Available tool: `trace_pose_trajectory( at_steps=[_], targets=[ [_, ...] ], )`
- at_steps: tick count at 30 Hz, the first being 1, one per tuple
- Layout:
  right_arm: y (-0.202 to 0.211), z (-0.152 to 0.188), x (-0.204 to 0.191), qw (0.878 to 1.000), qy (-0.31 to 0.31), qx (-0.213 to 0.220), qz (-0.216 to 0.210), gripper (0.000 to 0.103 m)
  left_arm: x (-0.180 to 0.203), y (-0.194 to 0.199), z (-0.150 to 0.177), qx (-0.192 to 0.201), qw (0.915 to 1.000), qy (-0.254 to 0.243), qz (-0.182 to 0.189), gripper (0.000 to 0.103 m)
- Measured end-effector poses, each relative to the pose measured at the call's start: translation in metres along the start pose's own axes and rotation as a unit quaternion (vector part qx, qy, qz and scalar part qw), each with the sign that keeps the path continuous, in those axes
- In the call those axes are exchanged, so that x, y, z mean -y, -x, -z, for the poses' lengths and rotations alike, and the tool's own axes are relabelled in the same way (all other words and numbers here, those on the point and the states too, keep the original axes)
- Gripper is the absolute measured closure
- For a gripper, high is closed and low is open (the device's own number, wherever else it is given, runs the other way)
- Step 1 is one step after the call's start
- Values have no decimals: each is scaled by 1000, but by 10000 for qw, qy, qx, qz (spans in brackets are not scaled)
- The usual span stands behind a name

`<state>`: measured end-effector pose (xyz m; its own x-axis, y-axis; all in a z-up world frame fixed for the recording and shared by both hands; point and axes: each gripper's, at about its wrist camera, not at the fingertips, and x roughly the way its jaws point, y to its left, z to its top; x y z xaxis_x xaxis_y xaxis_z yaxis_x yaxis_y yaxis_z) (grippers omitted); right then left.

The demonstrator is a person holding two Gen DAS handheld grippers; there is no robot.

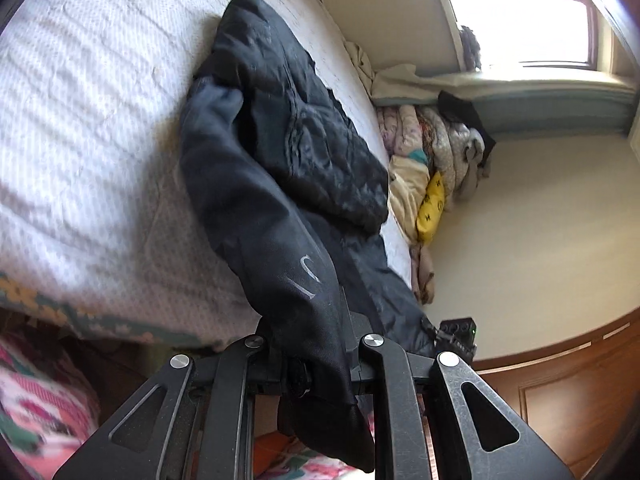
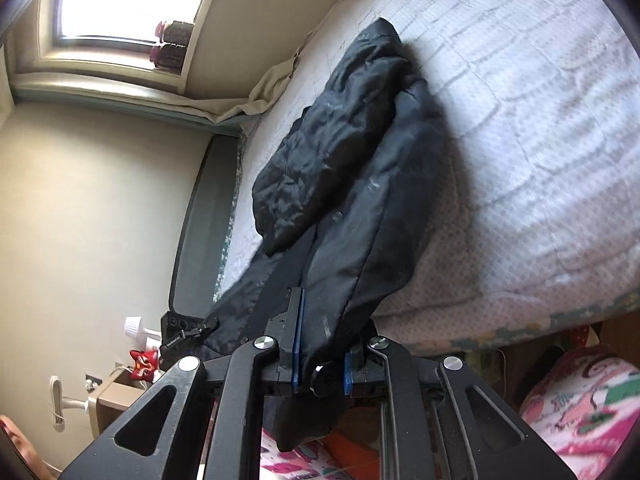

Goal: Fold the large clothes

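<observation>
White bed [image 1: 80,120] bears black jacket [image 1: 280,140], hem clamped in both hand-held grippers.

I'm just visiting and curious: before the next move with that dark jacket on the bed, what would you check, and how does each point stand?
1. Left gripper clamped on the black padded jacket: ok.
2. Right gripper clamped on it too: ok.
3. Both grips at the near hem: ok.
4. Far end resting on the white quilted bedspread: ok.
5. Jacket lying smooth: not ok, its upper part is bunched.
6. Sleeves tucked in: cannot tell.
</observation>
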<state>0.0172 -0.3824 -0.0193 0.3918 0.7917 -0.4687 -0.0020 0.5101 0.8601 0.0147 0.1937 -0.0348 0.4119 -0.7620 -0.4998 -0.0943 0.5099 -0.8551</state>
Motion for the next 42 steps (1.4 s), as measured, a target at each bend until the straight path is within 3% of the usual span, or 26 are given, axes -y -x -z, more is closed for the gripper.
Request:
trace_pose_trajectory(
  at_steps=[8, 13, 20, 25, 30, 32, 34, 38, 42],
  targets=[
    [-21, -68, -50, 9989, 441, 97, 107, 93, 49, -8, -74, 286, 9991, -307, -5, 85],
    [-36, -116, -61, 9986, 372, 264, 272, 93, 63, -24, -126, 390, 9990, -206, -50, 85],
    [-70, -175, -44, 9966, -69, 464, 679, 93, 52, -61, -185, 497, 9981, 68, -355, 85],
    [-99, -204, -27, 9947, -267, 452, 879, 93, 32, -88, -210, 480, 9969, 319, -534, 84],
    [-129, -222, -5, 9940, -401, 387, 944, 91, 13, -107, -225, 444, 9950, 477, -758, 79],
    [-137, -227, -2, 9935, -404, 409, 982, 90, 9, -110, -232, 425, 9938, 630, -812, 69],
    [-137, -233, 2, 9925, -382, 523, 1032, 87, 11, -110, -239, 513, 9933, 592, -848, 55],
    [-136, -240, 9, 9917, -504, 705, 952, 64, 17, -102, -247, 780, 9926, 500, -789, 35],
    [-124, -247, 11, 9907, -725, 974, 608, 37, 21, -91, -251, 1066, 9896, 429, -870, 30]
  ],
)
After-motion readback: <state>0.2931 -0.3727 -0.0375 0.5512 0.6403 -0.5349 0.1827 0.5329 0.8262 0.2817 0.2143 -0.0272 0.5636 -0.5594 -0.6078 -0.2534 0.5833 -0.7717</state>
